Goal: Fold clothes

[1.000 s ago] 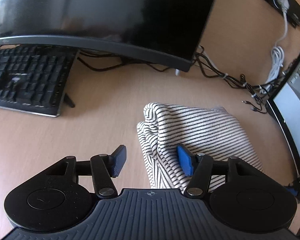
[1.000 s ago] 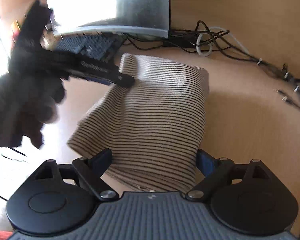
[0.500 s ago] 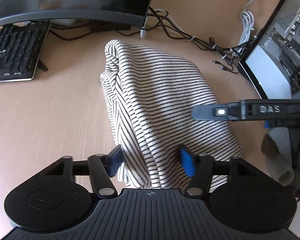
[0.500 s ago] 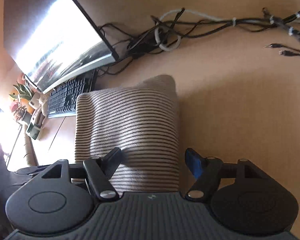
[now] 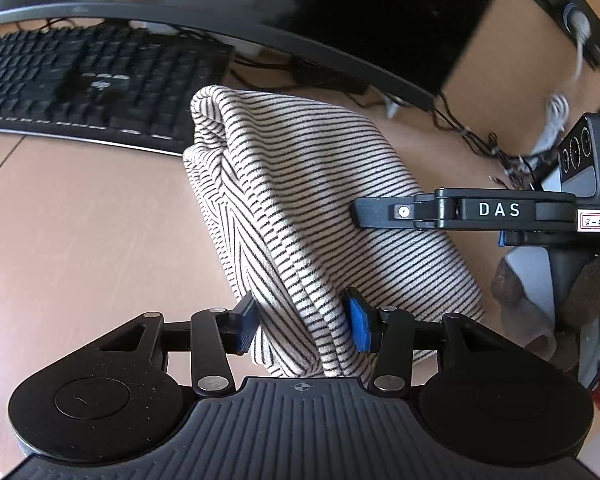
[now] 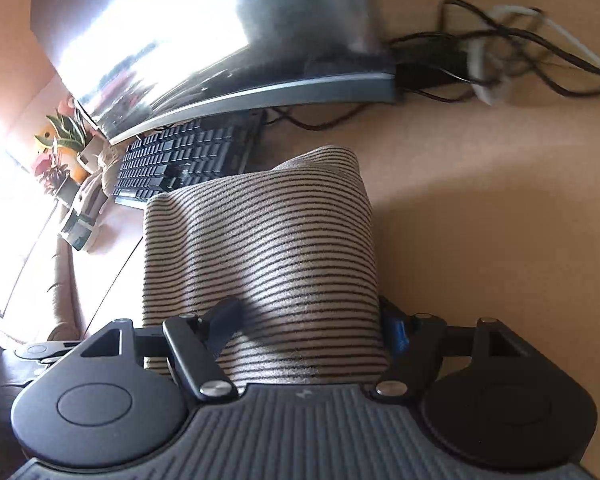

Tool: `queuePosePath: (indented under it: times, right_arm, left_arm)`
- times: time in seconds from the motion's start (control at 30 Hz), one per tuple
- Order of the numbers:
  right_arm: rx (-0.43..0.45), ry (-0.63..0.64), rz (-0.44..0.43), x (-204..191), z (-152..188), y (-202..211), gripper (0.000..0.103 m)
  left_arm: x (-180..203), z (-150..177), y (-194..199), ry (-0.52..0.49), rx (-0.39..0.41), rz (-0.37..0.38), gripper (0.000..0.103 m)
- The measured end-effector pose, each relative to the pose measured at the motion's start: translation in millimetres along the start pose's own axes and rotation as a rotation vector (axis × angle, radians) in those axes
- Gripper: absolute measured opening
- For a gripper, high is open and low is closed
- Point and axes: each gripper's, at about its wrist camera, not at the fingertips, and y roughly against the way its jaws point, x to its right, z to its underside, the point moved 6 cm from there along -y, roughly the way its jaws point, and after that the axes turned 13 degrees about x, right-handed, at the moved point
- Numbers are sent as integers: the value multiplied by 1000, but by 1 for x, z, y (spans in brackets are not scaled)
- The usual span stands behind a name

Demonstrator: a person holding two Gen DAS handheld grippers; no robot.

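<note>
"DAS" on right hand-held gripper (image 5: 364,214)

Your left gripper (image 5: 302,326) pinches cloth between its blue pads. Your right gripper (image 6: 312,328) has its jaws closed on cloth too, reaching in from the right.

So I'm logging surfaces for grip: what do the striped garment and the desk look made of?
Striped garment: soft knit fabric, matte; it bunches into rounded folds. Desk: light wood or wood-look laminate, smooth, slight sheen; a seam line shows, so laminate seems likelier.
</note>
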Motion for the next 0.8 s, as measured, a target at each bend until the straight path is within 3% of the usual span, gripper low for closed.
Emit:
queuePosePath:
  times: [0.2,0.33,0.53,0.63,0.7,0.73,0.8]
  right_arm:
    - [-6,21,14,-8,-10,-16,76]
    - [3,34,23,-8,-11,-11,76]
    - [45,114,59,-13,2,24,87]
    - [76,189,89,-25,5,35,87]
    - [97,239,109,-33,7,43,85]
    - [108,264,119,-37,8,46,83]
    - [128,314,139,-45,10,54,82]
  left_arm:
    - [-5,-5,-2,22,17,27,51]
    - [-7,-22,17,33,79,65,51]
    - [-10,-49,43,50,169,123,48]
    - [-16,-68,21,48,180,128,48]
    - [-26,-76,-1,35,152,92,42]
    - [-31,-78,-10,31,135,77,34]
    - [-39,-80,-21,43,116,76,32]
